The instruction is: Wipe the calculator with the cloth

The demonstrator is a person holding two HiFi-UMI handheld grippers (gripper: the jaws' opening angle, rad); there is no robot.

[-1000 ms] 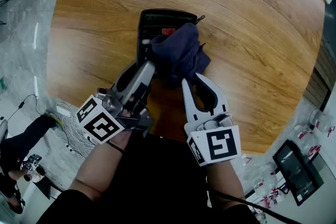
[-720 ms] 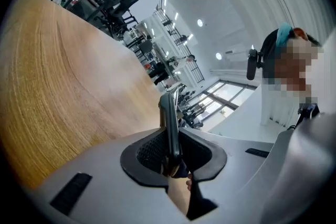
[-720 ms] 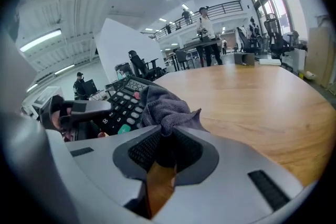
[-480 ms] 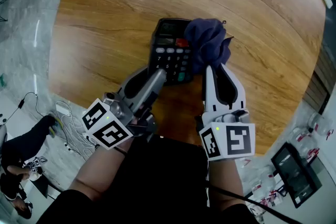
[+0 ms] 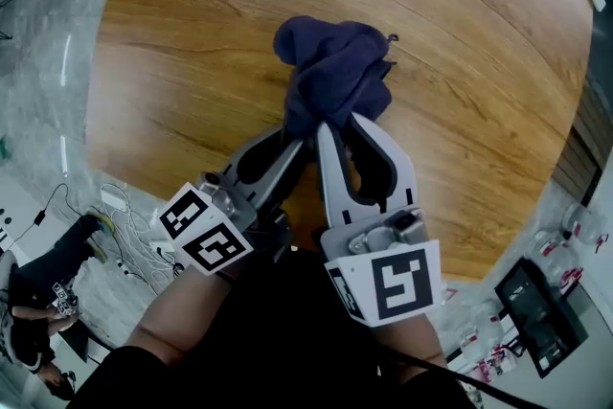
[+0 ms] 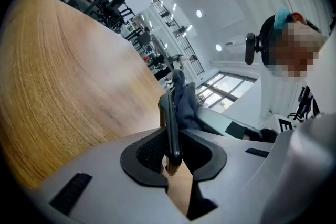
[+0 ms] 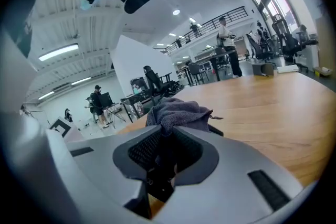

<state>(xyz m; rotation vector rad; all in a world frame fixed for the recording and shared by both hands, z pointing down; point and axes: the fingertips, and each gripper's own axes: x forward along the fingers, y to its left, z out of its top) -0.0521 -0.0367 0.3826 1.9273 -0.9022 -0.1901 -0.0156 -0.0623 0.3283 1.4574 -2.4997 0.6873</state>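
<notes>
Crumpled navy cloth (image 5: 335, 77) against thin, edge-on black calculator (image 6: 171, 123)

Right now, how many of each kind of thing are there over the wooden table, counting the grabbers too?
Grippers: 2, the left gripper and the right gripper
Calculators: 1, the calculator, clamped edge-on in the left gripper
Cloths: 1, the cloth, dark blue, pinched in the right gripper
Total: 4
</notes>
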